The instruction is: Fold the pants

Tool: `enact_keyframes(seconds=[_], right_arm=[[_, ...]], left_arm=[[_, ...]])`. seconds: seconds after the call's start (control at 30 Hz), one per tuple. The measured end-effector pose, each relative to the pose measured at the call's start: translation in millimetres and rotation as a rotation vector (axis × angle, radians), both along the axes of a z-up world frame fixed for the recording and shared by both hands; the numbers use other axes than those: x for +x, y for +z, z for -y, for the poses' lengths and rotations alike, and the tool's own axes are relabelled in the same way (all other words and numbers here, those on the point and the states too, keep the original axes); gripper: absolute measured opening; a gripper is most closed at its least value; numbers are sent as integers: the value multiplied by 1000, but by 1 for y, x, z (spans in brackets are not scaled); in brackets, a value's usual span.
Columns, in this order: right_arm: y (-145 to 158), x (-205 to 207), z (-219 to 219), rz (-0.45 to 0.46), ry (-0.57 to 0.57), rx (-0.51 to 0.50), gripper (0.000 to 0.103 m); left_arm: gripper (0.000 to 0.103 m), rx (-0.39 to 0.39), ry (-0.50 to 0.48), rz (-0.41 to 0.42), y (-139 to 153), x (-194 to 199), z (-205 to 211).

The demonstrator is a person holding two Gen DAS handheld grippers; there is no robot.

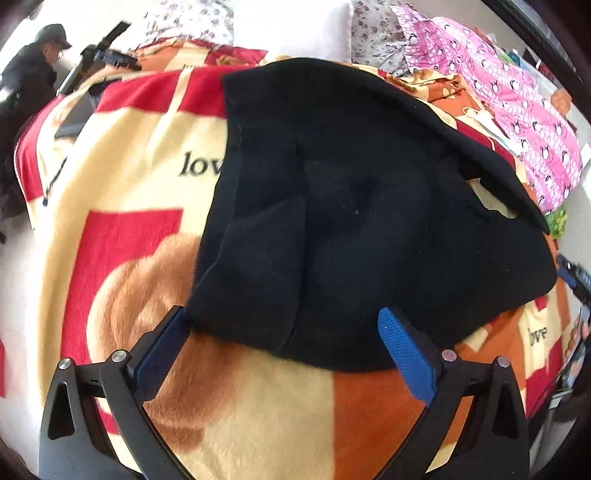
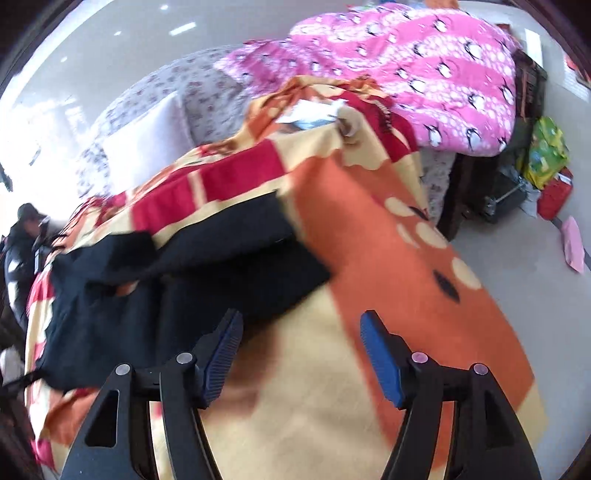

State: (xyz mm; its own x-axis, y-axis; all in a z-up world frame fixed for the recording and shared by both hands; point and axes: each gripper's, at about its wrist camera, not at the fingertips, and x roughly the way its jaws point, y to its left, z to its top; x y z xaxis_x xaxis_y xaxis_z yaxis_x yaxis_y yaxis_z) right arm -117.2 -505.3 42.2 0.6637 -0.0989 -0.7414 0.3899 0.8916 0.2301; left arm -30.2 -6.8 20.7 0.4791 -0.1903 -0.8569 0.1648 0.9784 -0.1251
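Black pants (image 1: pixel 351 221) lie folded over on a red, cream and orange blanket (image 1: pixel 140 206) spread on the bed, a top layer doubled back along their far right edge.

The left wrist view looks straight down the pants: the word "love" printed on the blanket beside them, a pale pillow (image 1: pixel 295 26) at the head of the bed, a pink penguin-print quilt (image 1: pixel 517 103) off to the right, and a person in a dark cap and jacket (image 1: pixel 33 70) at the far left edge. The other gripper peeks in at the right border.

The right wrist view is blurred and sees the pants (image 2: pixel 184 273) from the side, off to its left. It alone shows the grey floor (image 2: pixel 517 258) beyond the bed, with a green bag (image 2: pixel 546 151), something red and a pink item lying there.

The left gripper (image 1: pixel 282 325) has its jaws spread wide. The near hem of the pants lies between the 2 blue pads (image 1: pixel 406 354); whether the tips touch the cloth I cannot tell.

The right gripper (image 2: pixel 301 325) also has its jaws spread, nothing between them but bare blanket. Its left finger sits just at the edge of the pants.
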Motion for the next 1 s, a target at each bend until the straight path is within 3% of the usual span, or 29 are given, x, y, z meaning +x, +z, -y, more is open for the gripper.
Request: enact_keyframes(seconds=[0.13,0.17,0.2,0.27,0.33,0.4,0.43,0.47,0.5,0.53,0.63,0.7,0.83,0.87,0.97,1.0], right_arm=[[-17,33,14,21,-2,32,67],[-19,39,13,27,8,26,61],[-20,45,12,23,30,36,37],[-19,52,6,21,54,33,8],[-13,45,1,43,64,33,8],[-4,33,-1,73,59,51,7],[0,26,-1,84,55,51,7],[8,13,-4,93,52,43,7],[13,6,-5,93,53,37,7],[17,-4,-7,84,52,22,7],[23,-25,-7,48,36,-22,7],[21,-36,-4,8,12,-54,7],[-9,-28,-4,-138,3,-128,7],[-13,-29,-5,-125,-1,-149,8],[-11,-29,-6,-125,-17,-169,16],[-7,-32,-5,-126,-28,-164,24]], left_arm=[[102,12,8,1,1,7,8],[102,15,8,1,1,9,10],[101,23,4,1,1,11,12],[90,42,-17,12,2,15,16],[72,59,-48,25,3,14,19],[47,62,-75,41,7,12,21],[43,59,-85,45,9,11,21],[30,64,-91,55,12,10,20],[9,80,-89,67,15,8,19],[9,109,-80,75,18,8,17],[9,38,-109,38,21,7,6],[8,49,-124,43,21,3,2],[8,75,-108,27,9,4,1],[8,66,-102,27,8,4,0],[8,76,-102,39,13,0,0],[8,78,-101,40,15,0,1]])
